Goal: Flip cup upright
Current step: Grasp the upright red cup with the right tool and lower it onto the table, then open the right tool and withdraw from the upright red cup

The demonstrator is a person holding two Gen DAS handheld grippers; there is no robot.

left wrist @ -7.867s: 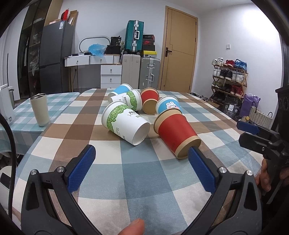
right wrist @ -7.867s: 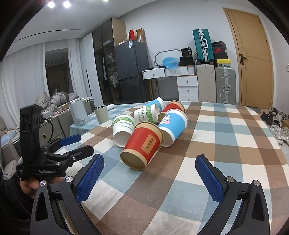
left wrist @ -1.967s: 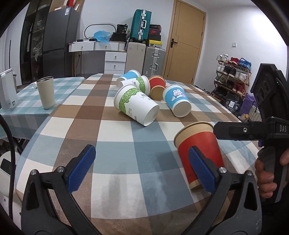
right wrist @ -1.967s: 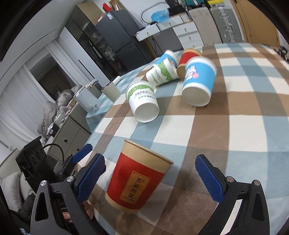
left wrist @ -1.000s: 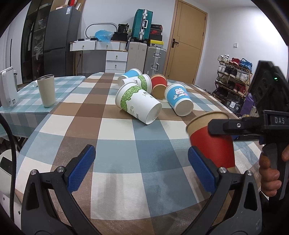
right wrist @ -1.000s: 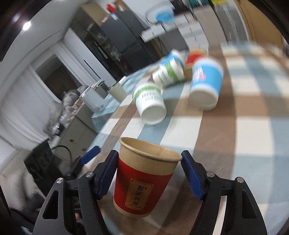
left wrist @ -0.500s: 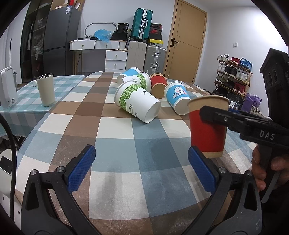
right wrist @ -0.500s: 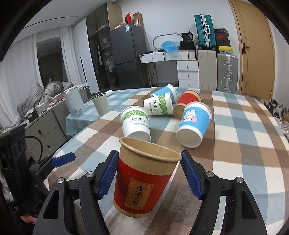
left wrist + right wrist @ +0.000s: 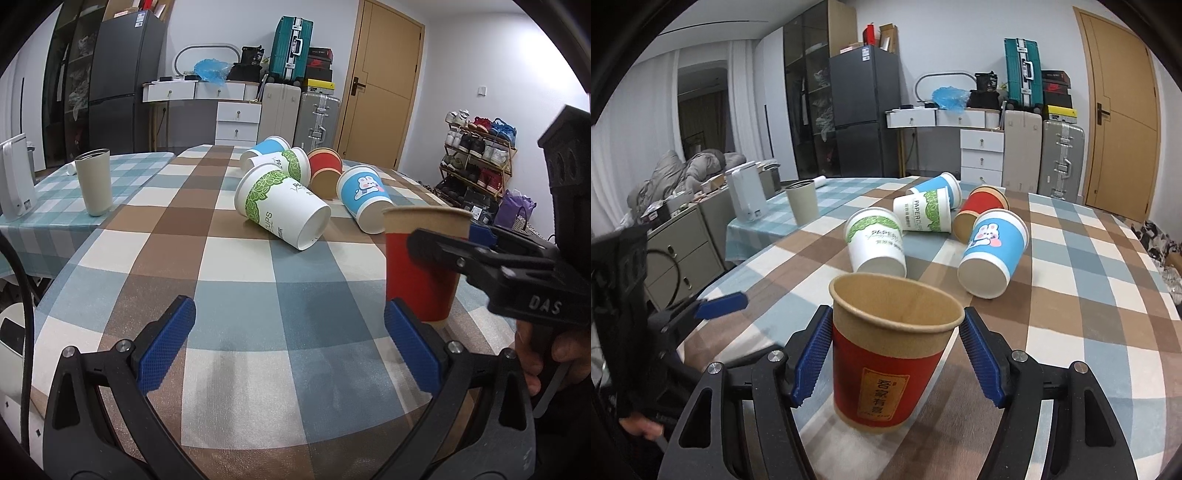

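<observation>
The upright red paper cup (image 9: 886,365) has a tan band round its rim and a gold label with dark writing. The worktop's cloth (image 9: 236,295) is checked in blue, brown and cream squares. One lying white paper cup (image 9: 282,206) has green leaves on it. Another lying blue paper cup (image 9: 993,254) shows a white bunny with pink. The right gripper (image 9: 897,350) is black with blue pads (image 9: 982,365). The tall plain metal cup (image 9: 93,181) is cream.

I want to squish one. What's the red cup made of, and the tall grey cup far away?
The red cup looks like matte paper: brown kraft rim, printed label. The grey tumbler seems metal: shiny steel rim, painted-looking body, though that's uncertain.
</observation>
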